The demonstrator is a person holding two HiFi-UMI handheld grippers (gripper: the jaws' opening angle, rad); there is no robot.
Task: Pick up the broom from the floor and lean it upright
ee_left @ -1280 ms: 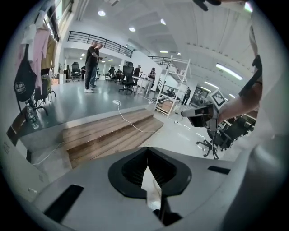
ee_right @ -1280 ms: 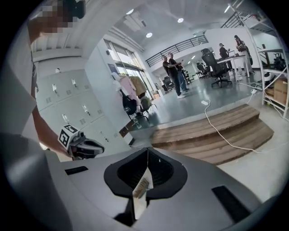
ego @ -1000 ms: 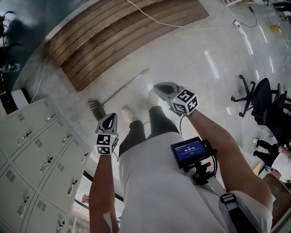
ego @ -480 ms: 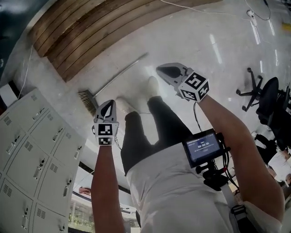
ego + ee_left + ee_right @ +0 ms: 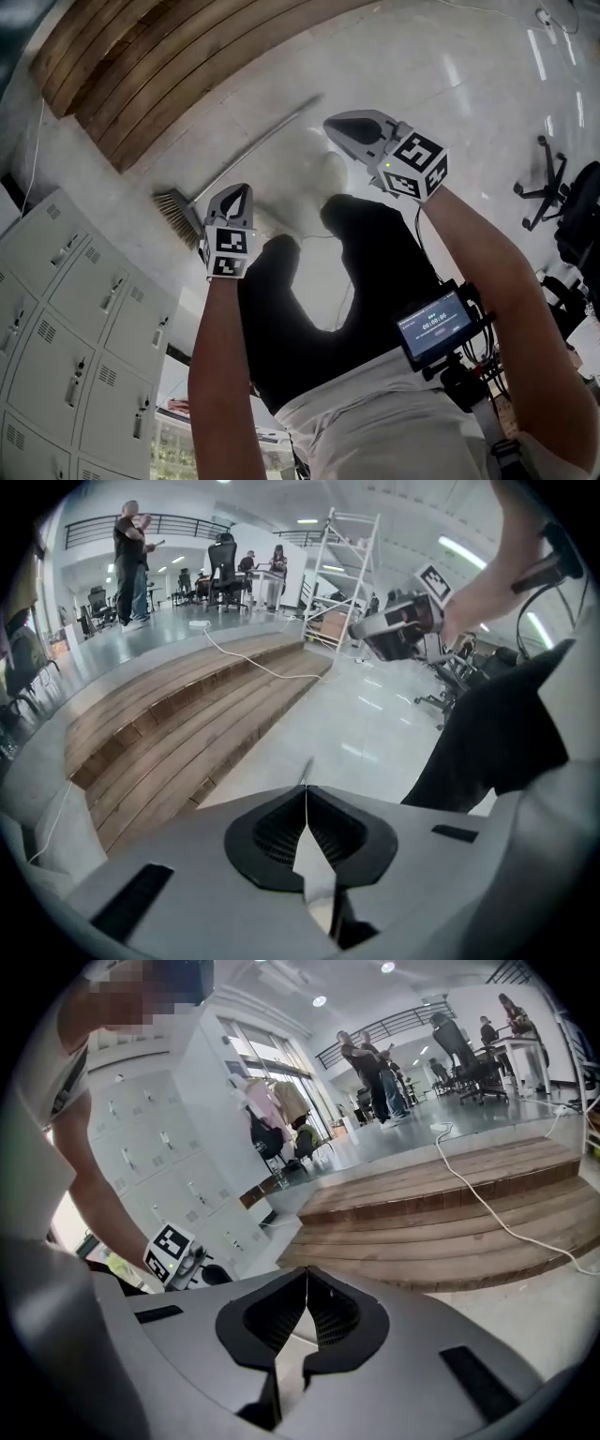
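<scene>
Pale floor (image 5: 469, 112) across frame centre. Wooden stepped platform (image 5: 169, 75) upper left. Grey lockers (image 5: 66, 309) lower left. Broom (image 5: 248, 150) flat on floor, centre-left, bristles toward lockers. Left gripper (image 5: 244, 187) clenched, empty, right of bristles in frame. Right gripper (image 5: 332, 123) clenched, empty, right of handle.

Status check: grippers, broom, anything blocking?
Left gripper and right gripper shut, empty. Broom flat on floor, not gripped. Nothing lying across it; lockers close to its bristles.
</scene>
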